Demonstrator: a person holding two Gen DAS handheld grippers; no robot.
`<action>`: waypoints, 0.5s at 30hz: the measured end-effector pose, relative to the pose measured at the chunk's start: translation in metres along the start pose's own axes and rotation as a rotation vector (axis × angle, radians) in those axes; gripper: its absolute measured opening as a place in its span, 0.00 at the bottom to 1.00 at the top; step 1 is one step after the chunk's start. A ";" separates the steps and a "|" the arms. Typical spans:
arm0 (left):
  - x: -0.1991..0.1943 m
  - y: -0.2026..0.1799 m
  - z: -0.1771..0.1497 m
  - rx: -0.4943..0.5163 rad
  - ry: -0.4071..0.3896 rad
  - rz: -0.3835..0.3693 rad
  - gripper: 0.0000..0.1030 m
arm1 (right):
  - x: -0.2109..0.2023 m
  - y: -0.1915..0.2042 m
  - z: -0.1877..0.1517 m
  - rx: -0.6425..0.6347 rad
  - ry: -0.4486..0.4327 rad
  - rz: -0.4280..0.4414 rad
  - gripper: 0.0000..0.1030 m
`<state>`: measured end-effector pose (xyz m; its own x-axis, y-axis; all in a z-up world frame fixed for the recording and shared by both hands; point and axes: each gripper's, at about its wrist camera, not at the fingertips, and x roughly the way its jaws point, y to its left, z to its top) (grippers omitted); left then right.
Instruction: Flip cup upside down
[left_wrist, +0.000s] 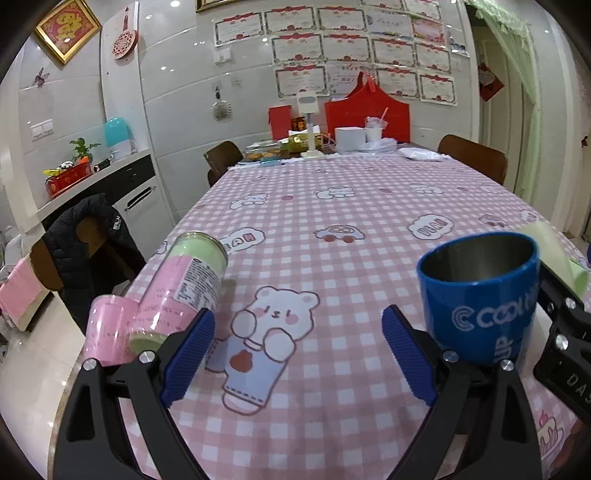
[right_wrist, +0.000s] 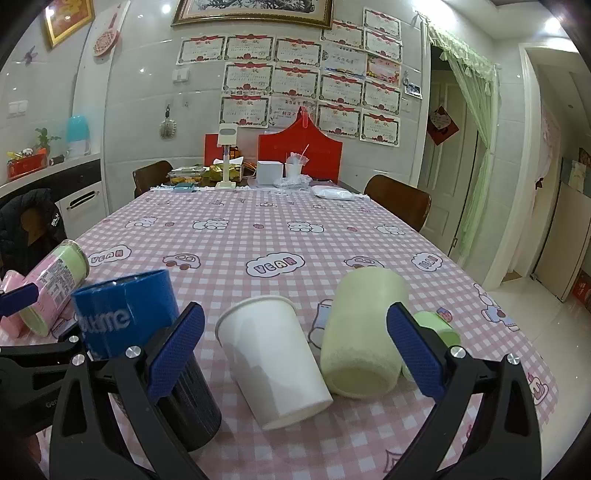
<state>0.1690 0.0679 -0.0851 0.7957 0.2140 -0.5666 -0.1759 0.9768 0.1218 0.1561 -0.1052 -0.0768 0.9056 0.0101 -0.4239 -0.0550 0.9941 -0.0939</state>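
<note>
A blue steel-lined cup (left_wrist: 480, 299) stands upright, mouth up, on the pink checked tablecloth (left_wrist: 332, 206), just right of my left gripper's right finger. It also shows in the right wrist view (right_wrist: 125, 314), left of my right gripper. My left gripper (left_wrist: 299, 354) is open and empty over the cloth. My right gripper (right_wrist: 295, 350) is open and empty; a white paper cup (right_wrist: 273, 362) stands mouth up, leaning, between its fingers. A pale green cup (right_wrist: 364, 332) stands upside down by the right finger.
A pink and green can (left_wrist: 184, 284) leans on a pink cup (left_wrist: 109, 332) at the table's left edge. A black ribbed cup (right_wrist: 192, 398) sits behind my right gripper's left finger. Boxes and dishes (left_wrist: 332, 136) crowd the far end. Chairs (left_wrist: 472, 155) flank the table.
</note>
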 end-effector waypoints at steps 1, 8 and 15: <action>-0.001 0.001 0.002 -0.003 0.000 0.000 0.88 | -0.001 0.000 0.000 0.003 0.001 0.003 0.92; -0.023 0.000 0.000 0.006 -0.049 -0.043 0.88 | -0.017 -0.006 -0.002 0.016 -0.010 0.037 0.92; -0.072 -0.006 -0.004 0.038 -0.148 -0.084 0.88 | -0.064 -0.022 0.003 0.043 -0.089 0.060 0.92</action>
<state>0.1106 0.0469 -0.0485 0.8840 0.1272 -0.4498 -0.0854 0.9900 0.1121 0.1012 -0.1278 -0.0446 0.9350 0.0773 -0.3460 -0.0940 0.9951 -0.0315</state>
